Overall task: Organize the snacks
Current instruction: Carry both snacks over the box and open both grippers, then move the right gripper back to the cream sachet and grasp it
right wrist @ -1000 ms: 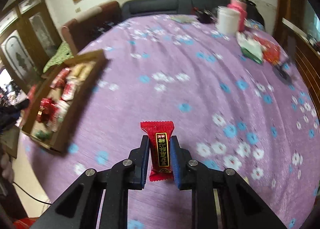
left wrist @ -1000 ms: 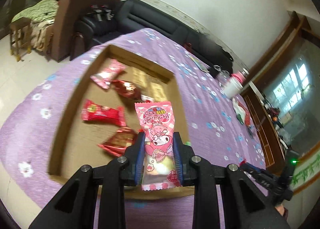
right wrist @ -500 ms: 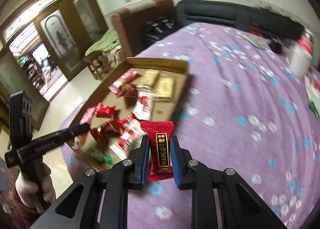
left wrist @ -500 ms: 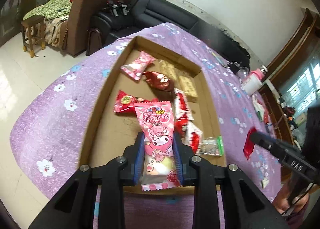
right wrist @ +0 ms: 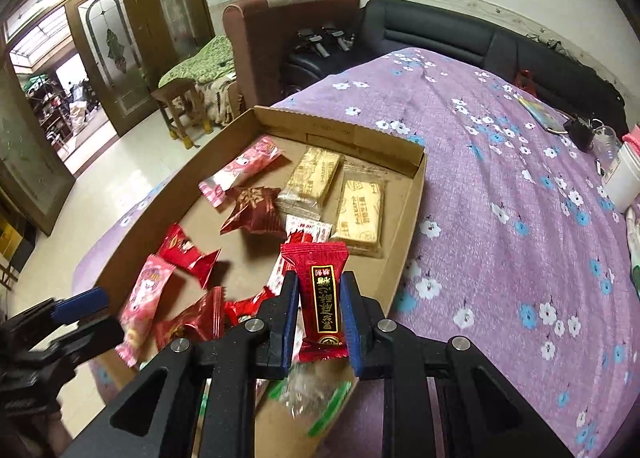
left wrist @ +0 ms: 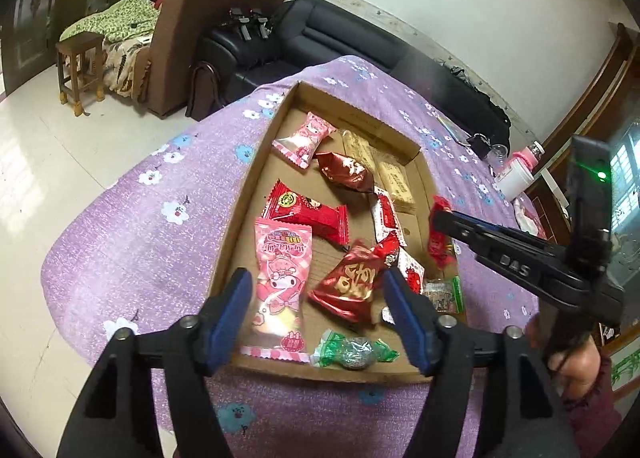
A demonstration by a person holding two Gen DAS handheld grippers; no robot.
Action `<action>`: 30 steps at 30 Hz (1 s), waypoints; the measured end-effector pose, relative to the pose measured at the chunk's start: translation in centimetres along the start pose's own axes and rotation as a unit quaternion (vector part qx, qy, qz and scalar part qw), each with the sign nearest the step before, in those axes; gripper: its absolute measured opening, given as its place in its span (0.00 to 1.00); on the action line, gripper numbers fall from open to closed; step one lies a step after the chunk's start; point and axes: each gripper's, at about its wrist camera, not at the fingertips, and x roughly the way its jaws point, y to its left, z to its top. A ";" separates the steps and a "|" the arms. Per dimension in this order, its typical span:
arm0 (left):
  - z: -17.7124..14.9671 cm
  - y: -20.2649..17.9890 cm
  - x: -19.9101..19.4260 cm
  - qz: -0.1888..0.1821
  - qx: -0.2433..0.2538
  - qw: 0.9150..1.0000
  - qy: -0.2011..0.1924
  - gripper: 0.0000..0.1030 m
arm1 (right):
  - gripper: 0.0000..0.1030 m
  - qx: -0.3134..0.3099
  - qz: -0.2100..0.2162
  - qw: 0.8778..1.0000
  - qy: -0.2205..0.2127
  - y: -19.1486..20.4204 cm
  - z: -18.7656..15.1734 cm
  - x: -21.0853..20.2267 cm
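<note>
A shallow cardboard tray [left wrist: 240, 217] [right wrist: 404, 258] on the purple flowered tablecloth holds several wrapped snacks. My left gripper [left wrist: 316, 274] [right wrist: 88, 318] hangs over the tray's near end and its jaws are opening. The pink cartoon snack packet [left wrist: 280, 290] [right wrist: 144, 306] lies loose in the tray by the left finger, and no pad presses on it. A red foil packet [left wrist: 348, 286] lies under the gap. My right gripper [right wrist: 319, 278] [left wrist: 440, 219] is shut on a red snack packet with a black label [right wrist: 324, 298] [left wrist: 438, 246], above the tray's right side.
A white cup [right wrist: 624, 177] [left wrist: 516, 177] and small items stand far right on the table. A black sofa [right wrist: 440, 33], a brown armchair [left wrist: 208, 17] and a wooden stool [left wrist: 78, 69] lie beyond the table edge. A person's hand [left wrist: 576, 358] grips the right tool.
My left jaws have spread apart and the pink packet has dropped from them into the tray. My right gripper has swung left with the red packet, from open tablecloth to over the tray.
</note>
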 end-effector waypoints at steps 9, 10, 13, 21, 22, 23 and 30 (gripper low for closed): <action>-0.1 -0.8 -1.1 0.042 0.023 0.998 -0.029 0.71 | 0.51 -0.021 -0.030 0.998 -0.043 0.7 -0.2 -1.9; -0.1 -0.9 -1.2 0.047 0.025 0.998 -0.032 0.71 | 0.53 -0.016 -0.030 0.998 -0.047 0.5 -0.3 -2.4; -0.2 -1.2 -1.3 0.058 0.030 0.997 -0.035 0.72 | 0.64 0.004 -0.026 0.998 -0.056 -0.3 -0.7 -3.5; -0.4 -2.4 -1.0 0.073 0.045 0.996 -0.029 0.73 | 0.68 0.059 -0.019 0.996 -0.058 -3.4 -2.8 -5.4; -0.4 -2.5 -1.0 0.075 0.047 0.996 -0.028 0.73 | 0.68 0.067 -0.017 0.996 -0.057 -3.7 -3.1 -5.5; -0.4 -2.6 -0.9 0.077 0.048 0.995 -0.027 0.73 | 0.68 0.075 -0.015 0.995 -0.056 -4.2 -3.4 -5.5; -0.6 -3.5 -0.6 0.102 0.063 0.993 -0.022 0.73 | 0.68 0.113 -0.013 0.992 -0.059 -6.6 -4.9 -6.4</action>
